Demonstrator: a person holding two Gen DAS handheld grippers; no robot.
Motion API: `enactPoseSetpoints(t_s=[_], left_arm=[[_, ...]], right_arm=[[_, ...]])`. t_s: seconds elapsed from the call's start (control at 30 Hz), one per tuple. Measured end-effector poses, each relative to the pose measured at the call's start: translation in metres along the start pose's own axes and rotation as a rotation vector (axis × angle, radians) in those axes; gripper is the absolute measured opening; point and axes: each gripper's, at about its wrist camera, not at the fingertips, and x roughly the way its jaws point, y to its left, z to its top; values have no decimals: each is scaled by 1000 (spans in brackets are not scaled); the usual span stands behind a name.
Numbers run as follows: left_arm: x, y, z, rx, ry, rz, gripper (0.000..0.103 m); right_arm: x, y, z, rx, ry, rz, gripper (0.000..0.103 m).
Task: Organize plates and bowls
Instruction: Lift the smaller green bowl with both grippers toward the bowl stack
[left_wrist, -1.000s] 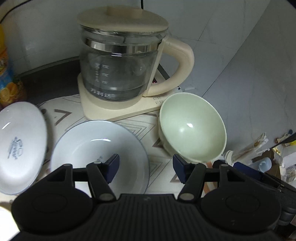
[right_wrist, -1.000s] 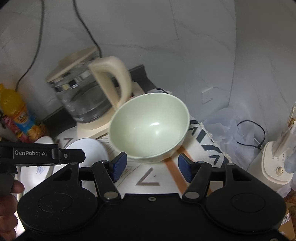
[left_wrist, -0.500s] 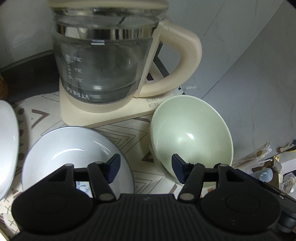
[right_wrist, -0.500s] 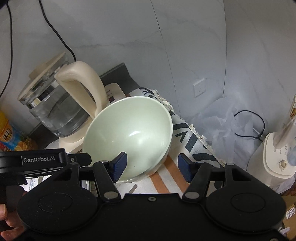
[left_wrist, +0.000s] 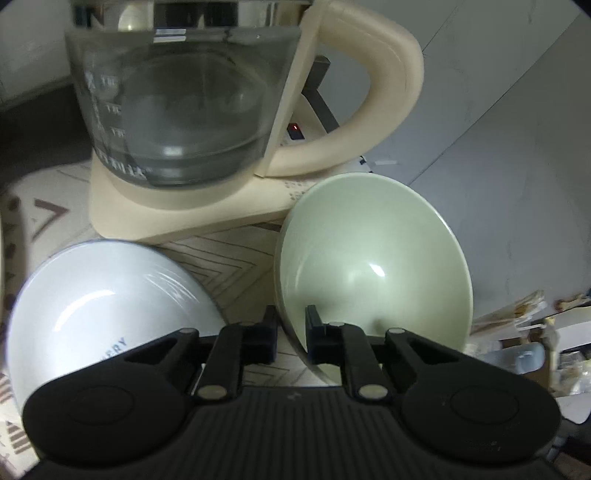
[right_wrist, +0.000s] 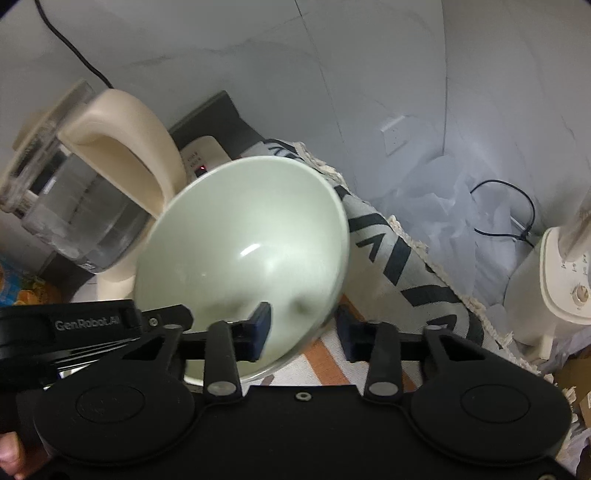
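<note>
A pale green bowl sits tilted on a worktop covered by a patterned cloth, just near-right of a glass kettle with a cream handle on its cream base. From the left wrist view, the left tool is closing, its dark blue pads narrow and straddling the bowl's near-left rim, one pad outside the wall and one inside; whether they already press the rim is hard to tell. Left of it lies a white plate, its near edge hidden behind the tool's black body and its printed lettering only partly readable. The kettle's top is cut off by the frame. From the right wrist view, the right tool is also closing across the bowl's near-right rim, one pad inside, the other outside with a visible gap; the rim there is blurred. A second black tool body crosses the left edge, and part of a hand shows at the bottom-left corner.
</note>
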Motion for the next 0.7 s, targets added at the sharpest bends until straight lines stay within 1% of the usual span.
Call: enactPoseSetpoints(t_s=[0.23,0.5,0.7], left_arm=[[-16,-3,-8,27,-20,-4,13],[-42,-6,-18,31,-41,-27,13],[-72,-3,-24,44,-74,-53,13]], right_arm=[[-14,-5,-4,24,-14,31,26],[-41,1,-13,-13,-56,31,26],[-66,8,-20,-42,-106,33,26]])
